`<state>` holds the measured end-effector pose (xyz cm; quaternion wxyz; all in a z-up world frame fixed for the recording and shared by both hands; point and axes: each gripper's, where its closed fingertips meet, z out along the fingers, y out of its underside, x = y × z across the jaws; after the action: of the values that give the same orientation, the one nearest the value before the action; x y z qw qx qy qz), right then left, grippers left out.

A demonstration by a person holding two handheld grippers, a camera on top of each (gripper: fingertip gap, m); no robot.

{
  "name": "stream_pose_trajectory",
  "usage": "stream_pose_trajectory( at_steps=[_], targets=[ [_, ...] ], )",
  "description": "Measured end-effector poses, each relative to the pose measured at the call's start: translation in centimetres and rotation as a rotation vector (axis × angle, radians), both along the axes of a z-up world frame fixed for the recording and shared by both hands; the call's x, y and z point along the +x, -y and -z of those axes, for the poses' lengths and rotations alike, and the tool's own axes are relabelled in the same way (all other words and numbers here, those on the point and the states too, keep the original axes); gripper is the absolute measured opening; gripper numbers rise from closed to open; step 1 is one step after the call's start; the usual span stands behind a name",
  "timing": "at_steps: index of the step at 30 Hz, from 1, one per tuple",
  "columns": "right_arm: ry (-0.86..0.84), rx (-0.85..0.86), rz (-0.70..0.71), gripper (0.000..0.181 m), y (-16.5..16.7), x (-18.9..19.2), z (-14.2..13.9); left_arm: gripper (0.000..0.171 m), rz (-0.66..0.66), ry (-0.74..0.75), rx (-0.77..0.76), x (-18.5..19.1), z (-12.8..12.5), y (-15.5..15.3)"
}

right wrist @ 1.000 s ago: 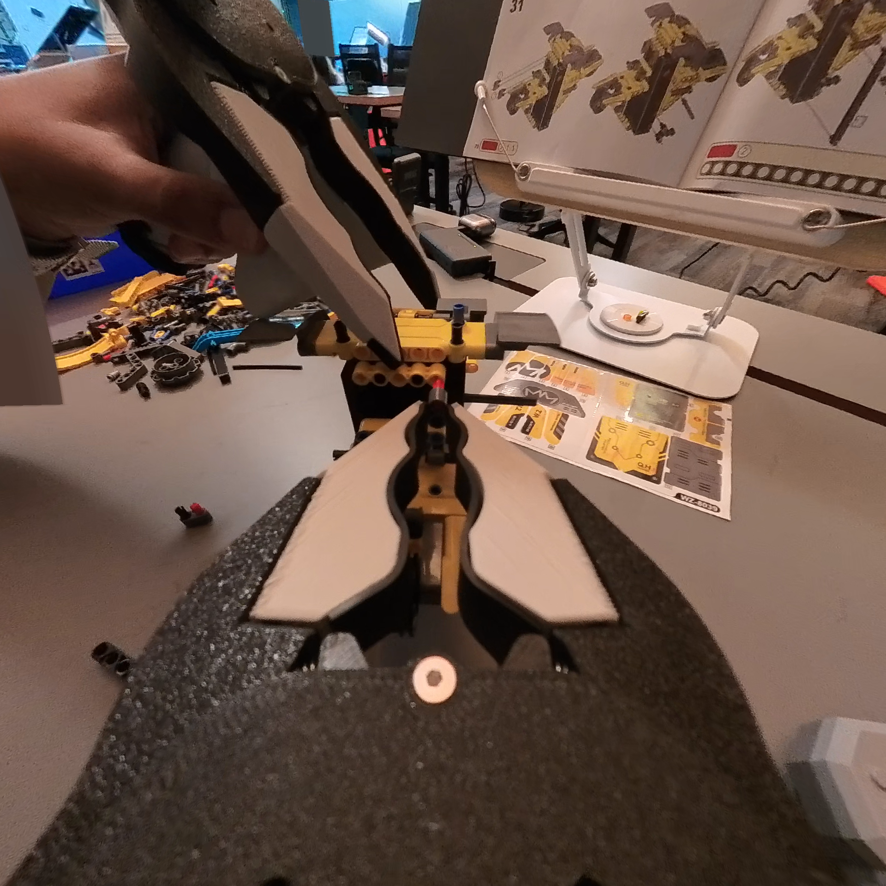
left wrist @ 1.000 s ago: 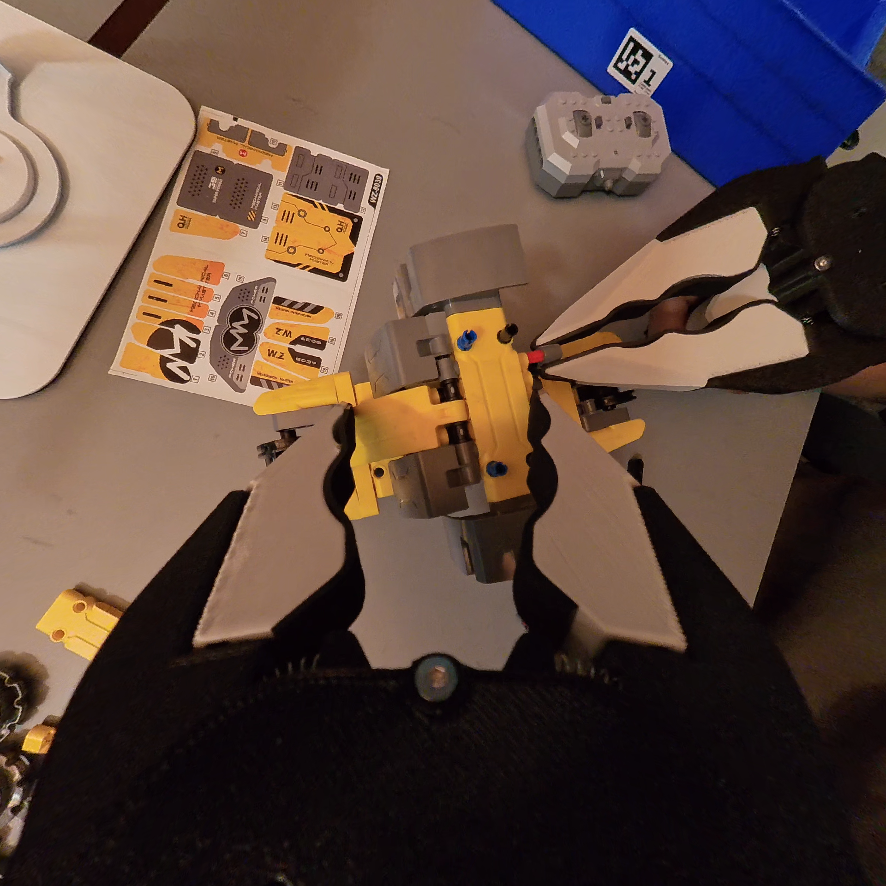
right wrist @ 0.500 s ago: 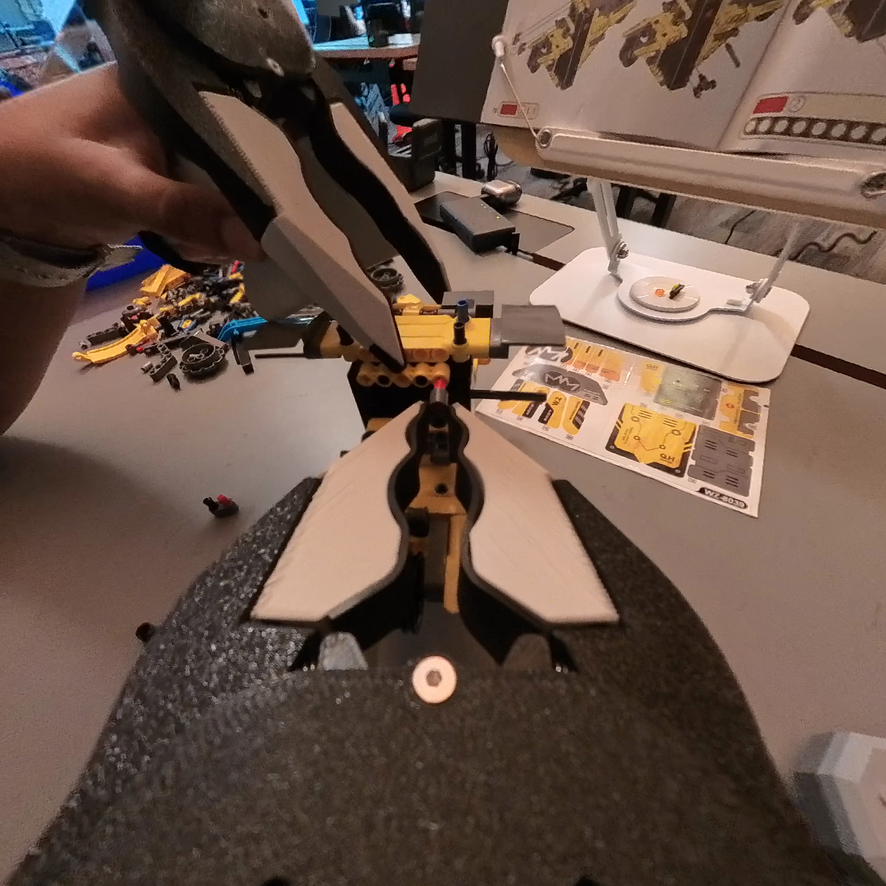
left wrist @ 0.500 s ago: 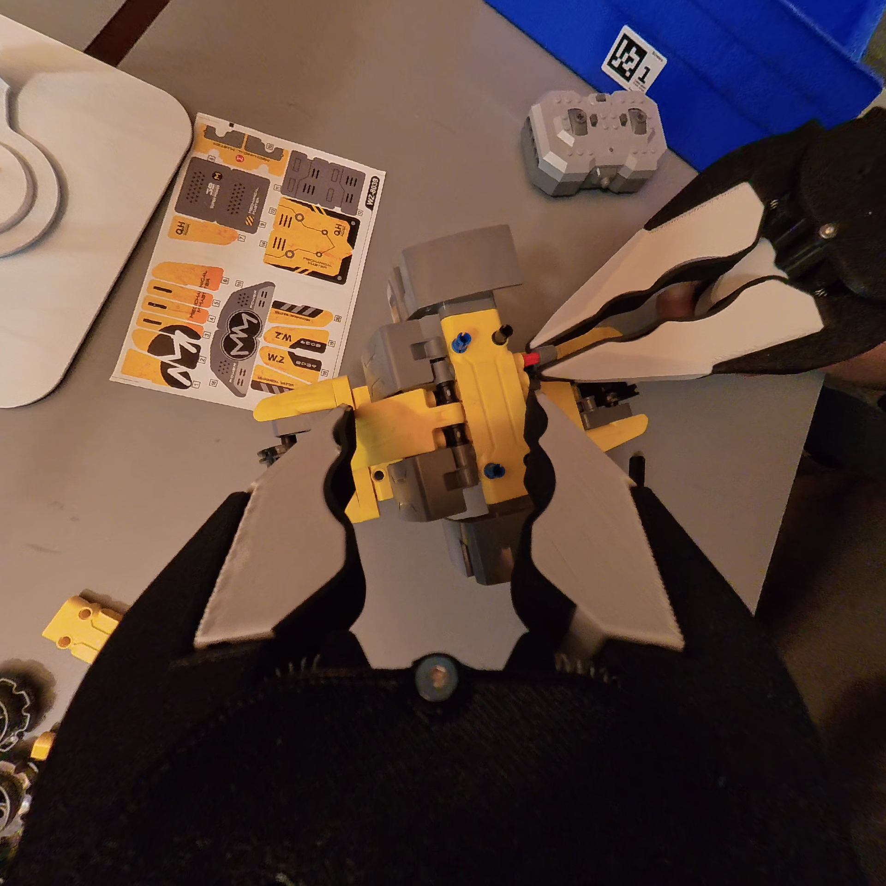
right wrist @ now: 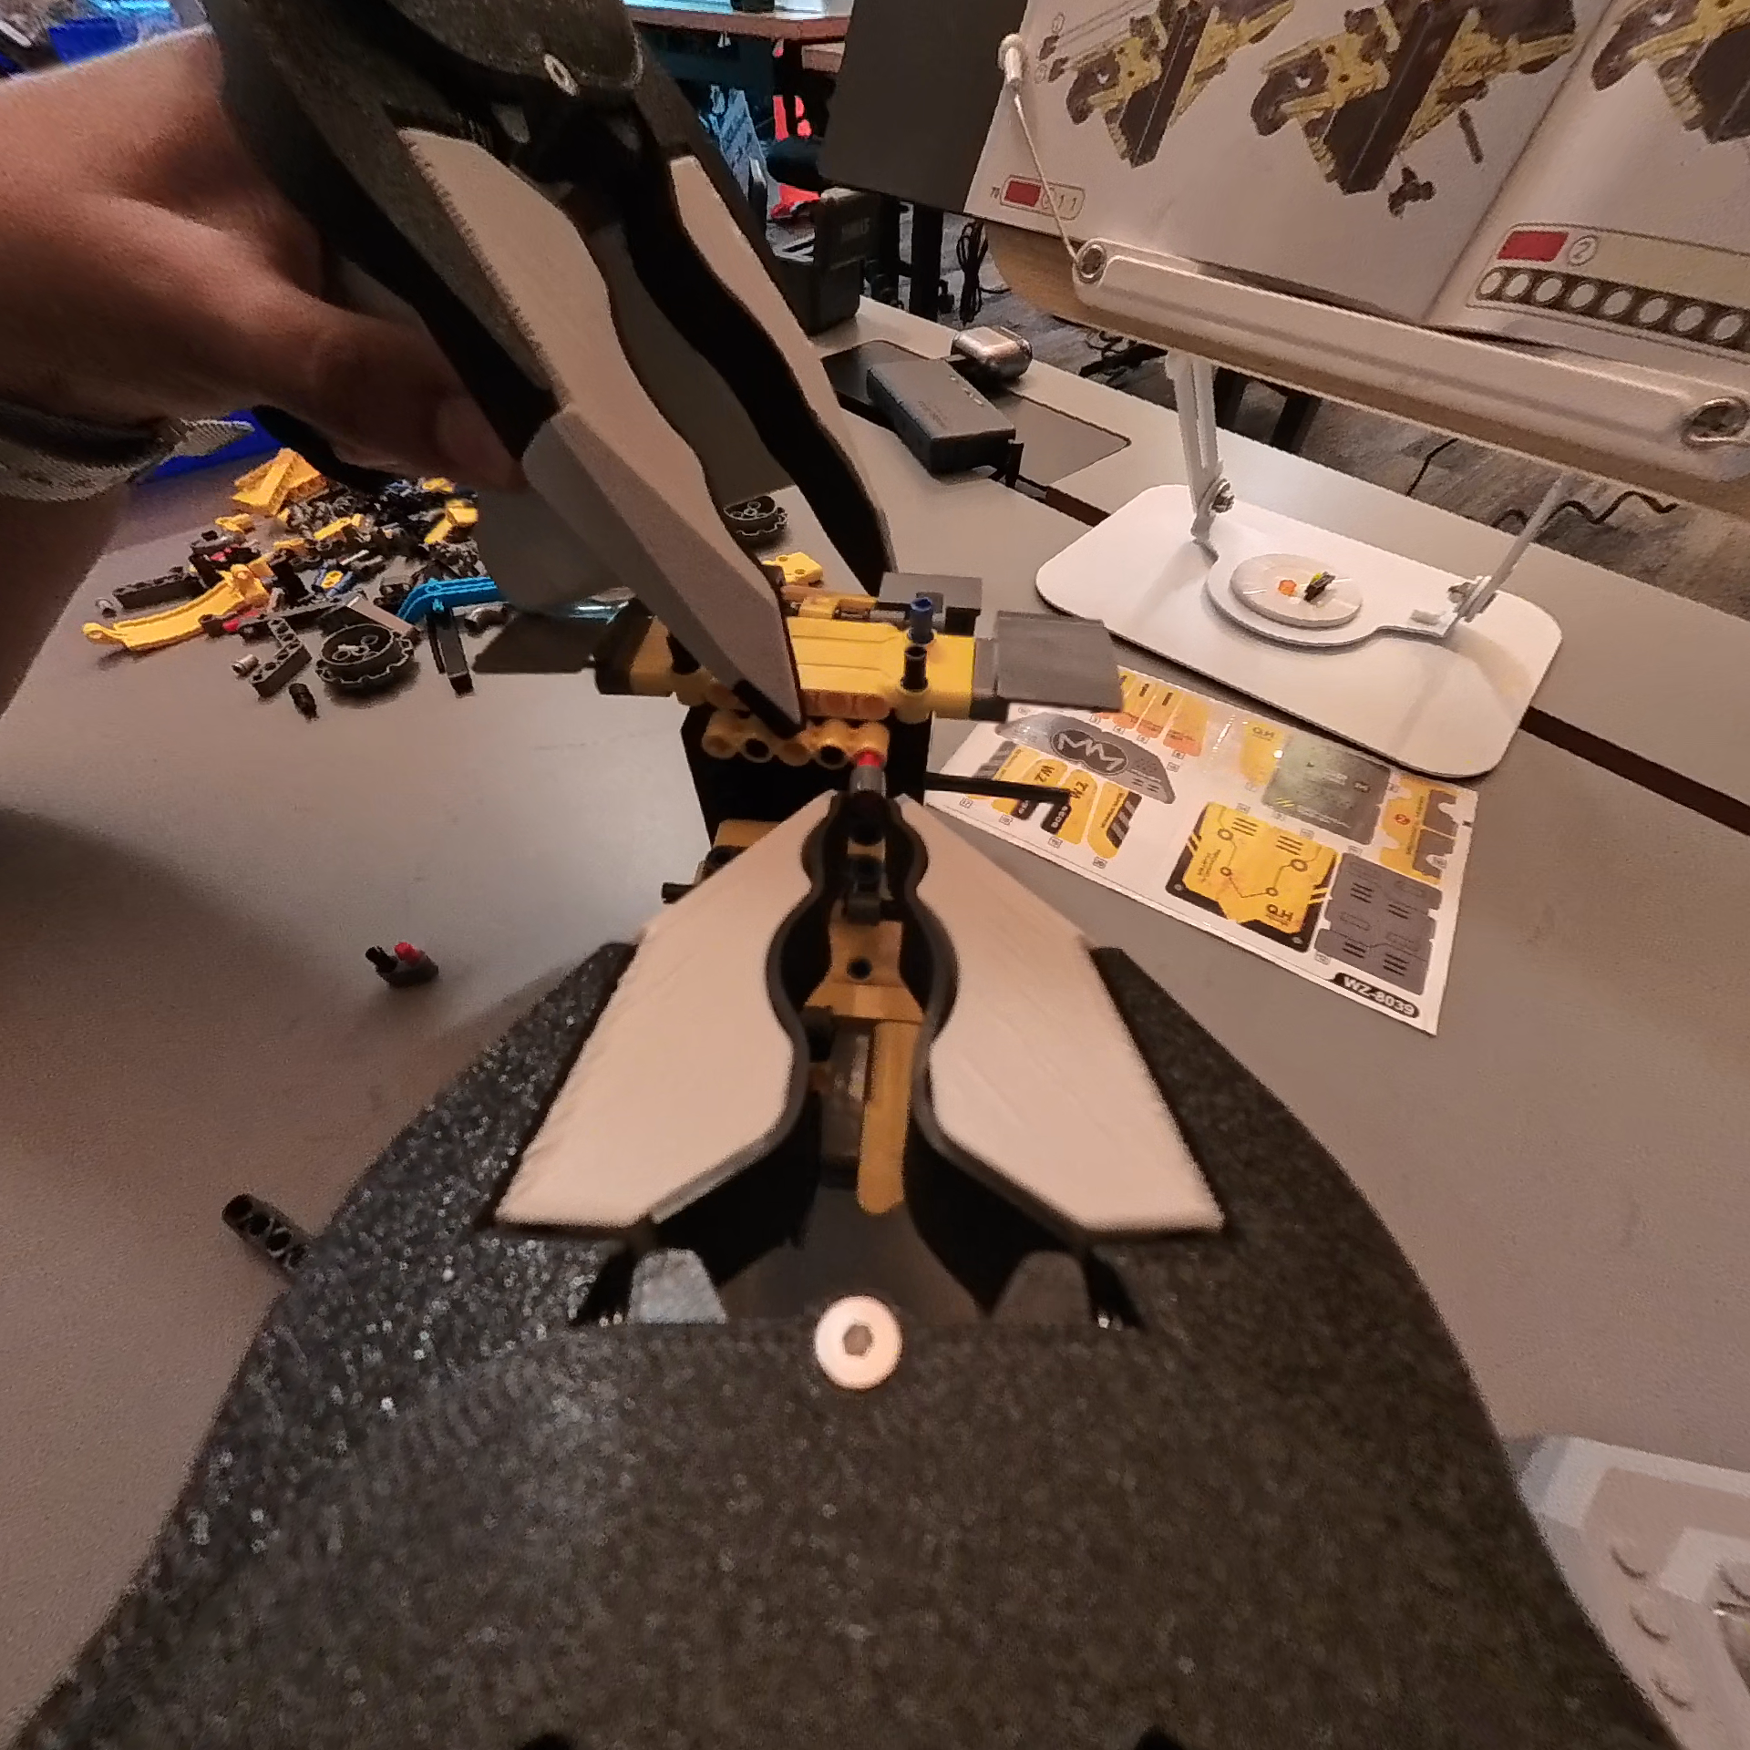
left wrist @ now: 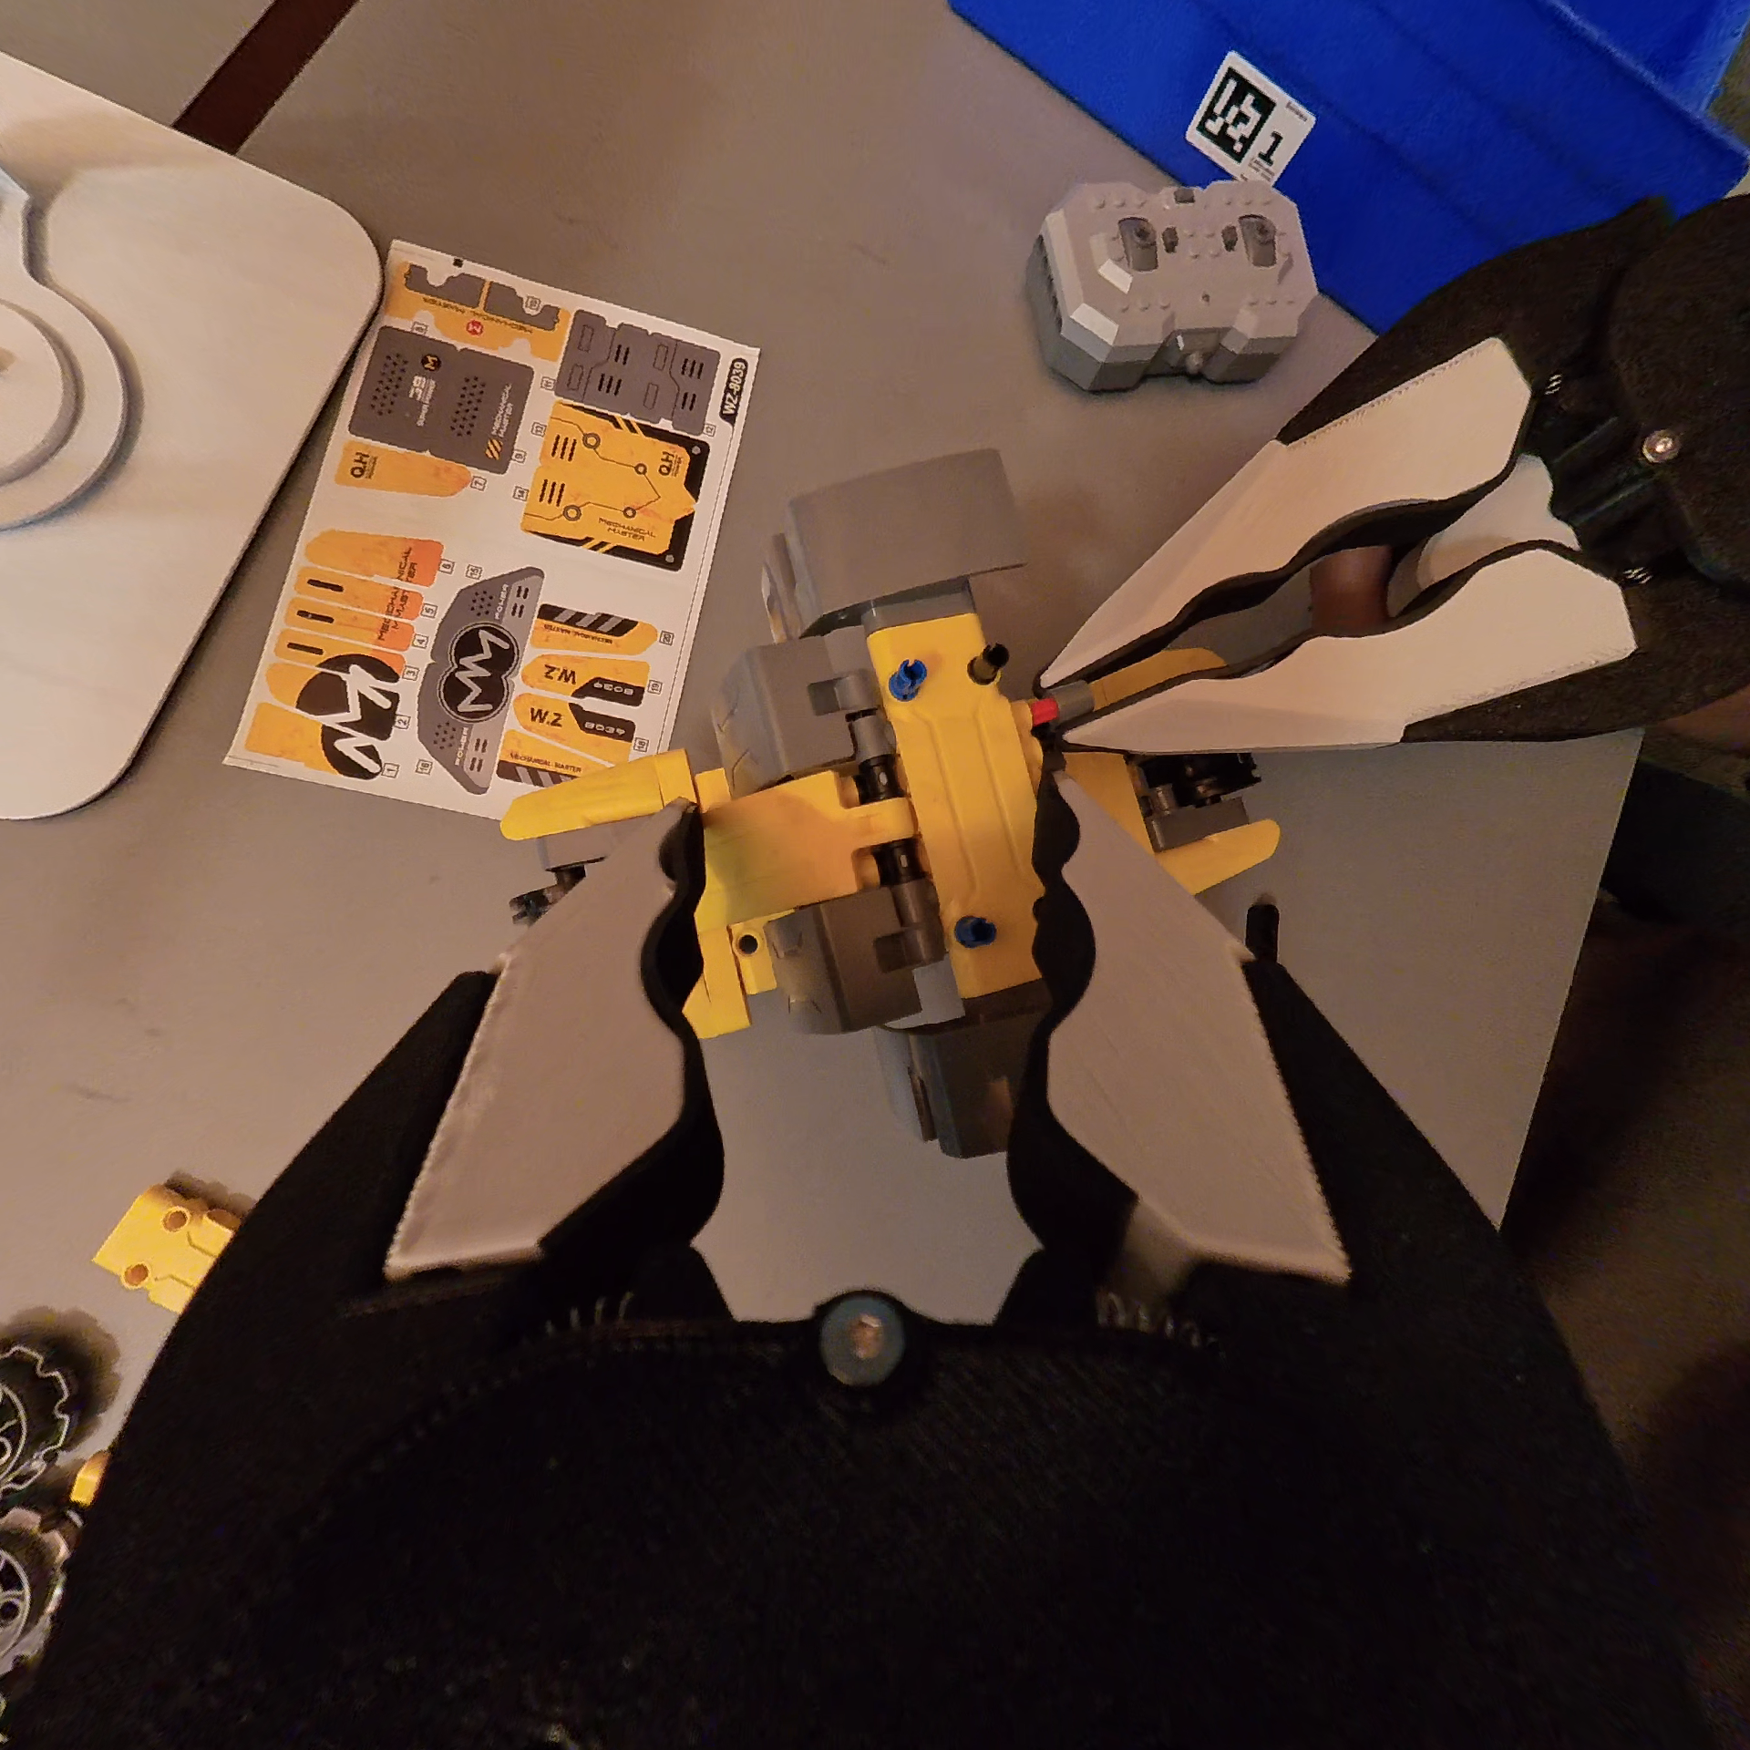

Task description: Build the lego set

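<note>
Left gripper (left wrist: pixel 866 814) clamps the yellow-and-grey brick model (left wrist: pixel 909 814) standing on the grey table (left wrist: pixel 237 947). Right gripper (right wrist: pixel 864 803) pinches a red-tipped grey pin (right wrist: pixel 864 772) against the model's side. A printed sticker sheet (left wrist: pixel 502 530) lies beside it.

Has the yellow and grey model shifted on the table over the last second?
No. The model keeps its spot beside the sticker sheet.
</note>
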<state>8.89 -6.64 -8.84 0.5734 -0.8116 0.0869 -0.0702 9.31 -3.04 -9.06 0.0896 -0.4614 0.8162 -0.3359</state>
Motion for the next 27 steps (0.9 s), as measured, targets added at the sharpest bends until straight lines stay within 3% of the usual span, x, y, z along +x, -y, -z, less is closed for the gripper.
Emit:
stream_pose_trajectory(
  at_steps=[9, 12, 16, 23, 27],
  targets=[
    [-0.089, -0.001, 0.024, 0.006, 0.02, 0.04, 0.21, 0.067, 0.003, 0.009, 0.012, 0.1, -0.02, 0.01],
    [-0.107, -0.01, 0.028, 0.006, 0.04, 0.37, 0.39, 0.058, 0.03, 0.048, 0.032, 0.12, -0.18, 0.52],
    [-0.131, 0.003, -0.001, 0.006, 0.09, 0.35, 0.39, 0.059, 0.036, 0.041, 0.045, 0.09, -0.16, 0.53],
    [0.012, -0.077, -0.099, 0.006, 0.08, 0.34, 0.37, 0.058, 0.039, 0.036, 0.038, 0.08, -0.14, 0.56],
    [-0.101, -0.105, -0.126, 0.006, -0.09, 0.39, 0.19, 0.058, 0.035, 0.035, 0.03, 0.09, -0.12, 0.42]
  ],
)
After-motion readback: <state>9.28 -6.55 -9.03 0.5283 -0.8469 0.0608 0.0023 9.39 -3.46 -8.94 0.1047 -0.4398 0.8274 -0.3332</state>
